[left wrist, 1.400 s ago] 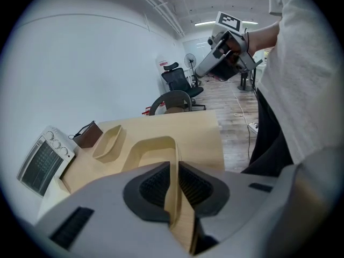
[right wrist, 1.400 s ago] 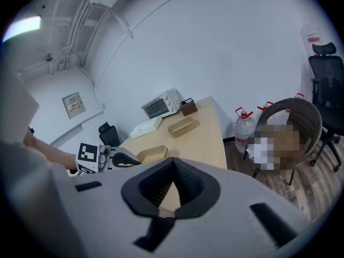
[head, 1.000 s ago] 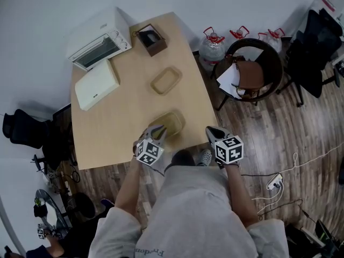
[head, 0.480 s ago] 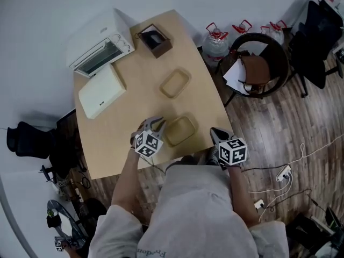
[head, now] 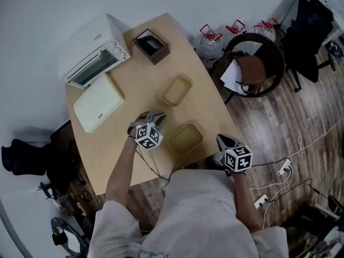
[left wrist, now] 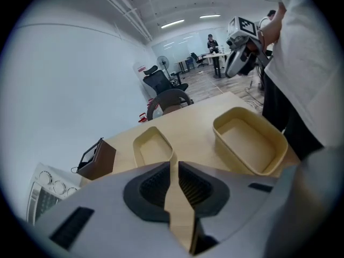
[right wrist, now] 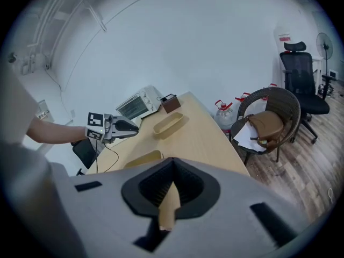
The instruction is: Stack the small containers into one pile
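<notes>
Two tan, empty containers sit apart on the wooden table (head: 115,138). The nearer container (head: 186,138) is close to the front edge, and the farther container (head: 177,90) lies mid-table. My left gripper (head: 159,114) hovers left of the nearer container, jaws shut on nothing. In the left gripper view both the farther container (left wrist: 152,147) and the nearer container (left wrist: 250,141) lie ahead of the left gripper (left wrist: 173,164). My right gripper (head: 222,139) hangs off the table's right edge, shut and empty. In the right gripper view, the right gripper (right wrist: 172,168) faces the nearer container (right wrist: 142,158).
A white toaster oven (head: 94,55), a flat white box (head: 98,102) and a brown open box (head: 152,44) occupy the far part of the table. A wicker chair (head: 252,63) and water bottles (head: 209,42) stand right of it.
My left gripper has drawn away from the nearer container, leftward and a bit farther onto the table. The right gripper stays beside the table edge.
</notes>
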`<state>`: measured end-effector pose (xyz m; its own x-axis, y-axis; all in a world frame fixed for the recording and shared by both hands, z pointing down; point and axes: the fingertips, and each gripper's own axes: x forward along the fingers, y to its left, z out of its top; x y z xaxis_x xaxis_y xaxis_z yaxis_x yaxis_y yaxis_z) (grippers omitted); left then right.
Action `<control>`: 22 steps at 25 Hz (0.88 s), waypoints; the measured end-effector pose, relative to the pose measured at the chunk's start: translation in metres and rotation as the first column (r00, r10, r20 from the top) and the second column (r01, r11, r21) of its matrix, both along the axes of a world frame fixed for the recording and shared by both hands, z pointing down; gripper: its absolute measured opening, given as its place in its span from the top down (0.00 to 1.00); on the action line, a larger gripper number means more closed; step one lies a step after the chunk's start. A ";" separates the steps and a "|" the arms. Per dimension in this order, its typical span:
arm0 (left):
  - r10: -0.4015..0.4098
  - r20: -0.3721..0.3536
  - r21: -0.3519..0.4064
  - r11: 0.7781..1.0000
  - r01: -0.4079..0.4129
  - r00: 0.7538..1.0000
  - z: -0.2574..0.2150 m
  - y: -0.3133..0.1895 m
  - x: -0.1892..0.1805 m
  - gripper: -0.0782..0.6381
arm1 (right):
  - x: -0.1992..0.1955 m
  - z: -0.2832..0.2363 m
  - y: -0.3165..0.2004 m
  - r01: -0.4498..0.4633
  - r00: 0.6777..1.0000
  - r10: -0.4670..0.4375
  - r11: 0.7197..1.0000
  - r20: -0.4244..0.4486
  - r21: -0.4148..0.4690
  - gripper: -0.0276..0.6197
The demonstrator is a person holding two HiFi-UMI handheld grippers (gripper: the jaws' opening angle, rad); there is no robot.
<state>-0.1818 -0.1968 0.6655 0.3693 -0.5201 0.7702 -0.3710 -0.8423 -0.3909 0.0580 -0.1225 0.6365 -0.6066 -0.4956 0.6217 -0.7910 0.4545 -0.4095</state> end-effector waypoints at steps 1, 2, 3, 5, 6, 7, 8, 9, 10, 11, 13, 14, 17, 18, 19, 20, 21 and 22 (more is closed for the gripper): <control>0.033 0.015 -0.001 0.999 -0.033 0.999 0.002 -0.006 -0.001 0.83 | -0.002 0.001 0.001 -0.011 1.000 0.011 1.000 -0.004 -0.003 0.95; 0.064 0.028 -0.001 0.998 -0.064 0.998 0.004 -0.013 -0.003 0.83 | -0.006 0.003 0.002 -0.021 1.000 0.021 1.000 -0.008 -0.007 0.95; 0.091 0.039 0.000 0.996 -0.091 0.995 0.006 -0.020 -0.004 0.83 | -0.009 0.005 0.005 -0.029 1.000 0.029 0.999 -0.010 -0.013 0.95; 0.137 0.052 -0.003 0.991 -0.137 0.989 0.009 -0.032 -0.006 0.83 | -0.014 0.008 0.011 -0.055 0.998 0.055 0.998 0.002 -0.033 0.95; 0.160 0.057 -0.007 0.987 -0.160 0.985 0.011 -0.037 -0.006 0.83 | -0.016 0.009 0.015 -0.075 0.997 0.076 0.996 0.018 -0.046 0.95; 0.186 0.067 -0.014 0.983 -0.185 0.980 0.014 -0.040 -0.006 0.83 | -0.017 0.010 0.018 -0.094 0.995 0.096 0.994 0.033 -0.057 0.95; 0.213 0.080 -0.021 0.977 -0.212 0.974 0.017 -0.043 -0.007 0.83 | -0.018 0.011 0.021 -0.110 0.993 0.113 0.992 0.040 -0.064 0.95; 0.242 0.099 -0.028 0.970 -0.241 0.965 0.021 -0.046 -0.008 0.83 | -0.019 0.012 0.024 -0.121 0.992 0.123 0.991 0.037 -0.065 0.95; 0.271 0.120 -0.034 0.962 -0.269 0.955 0.026 -0.048 -0.009 0.83 | -0.019 0.013 0.027 -0.128 0.991 0.130 0.990 0.026 -0.062 0.95; 0.299 0.140 -0.042 0.954 -0.296 0.944 0.031 -0.049 -0.009 0.83 | -0.019 0.014 0.030 -0.133 0.991 0.133 0.990 0.012 -0.057 0.95; 0.346 0.166 -0.060 0.938 -0.341 0.923 0.040 -0.051 -0.009 0.83 | -0.019 0.015 0.035 -0.142 0.990 0.141 0.989 -0.011 -0.051 0.95; 0.364 0.171 -0.069 0.931 -0.357 0.916 0.044 -0.051 -0.008 0.83 | -0.018 0.016 0.037 -0.148 0.989 0.147 0.988 -0.018 -0.052 0.95; 0.408 0.183 -0.085 0.913 -0.399 0.894 0.054 -0.053 -0.003 0.82 | -0.016 0.019 0.042 -0.175 0.984 0.173 0.983 -0.030 -0.060 0.95; 0.423 0.188 -0.089 0.906 -0.413 0.887 0.057 -0.053 -0.002 0.82 | -0.015 0.020 0.044 -0.185 0.983 0.183 0.981 -0.033 -0.064 0.95; 0.437 0.193 -0.091 0.900 -0.427 0.879 0.060 -0.053 -0.001 0.82 | -0.014 0.020 0.046 -0.196 0.980 0.194 0.978 -0.035 -0.066 0.95; 0.450 0.197 -0.093 0.893 -0.440 0.871 0.062 -0.054 0.001 0.82 | -0.013 0.021 0.048 -0.207 0.978 0.205 0.976 -0.038 -0.068 0.95; 0.463 0.202 -0.097 0.886 -0.453 0.863 0.064 -0.054 0.002 0.82 | -0.012 0.021 0.051 -0.217 0.976 0.214 0.974 -0.042 -0.070 0.95; 0.478 0.207 -0.101 0.878 -0.467 0.853 0.066 -0.055 0.003 0.82 | -0.011 0.021 0.053 -0.225 0.974 0.222 0.972 -0.046 -0.072 0.95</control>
<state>-0.1786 -0.2516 0.7315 0.3808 -0.2886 0.8785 0.1672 -0.9129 -0.3724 0.0469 -0.0699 0.6578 -0.4616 -0.5665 0.6827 -0.8843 0.2329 -0.4046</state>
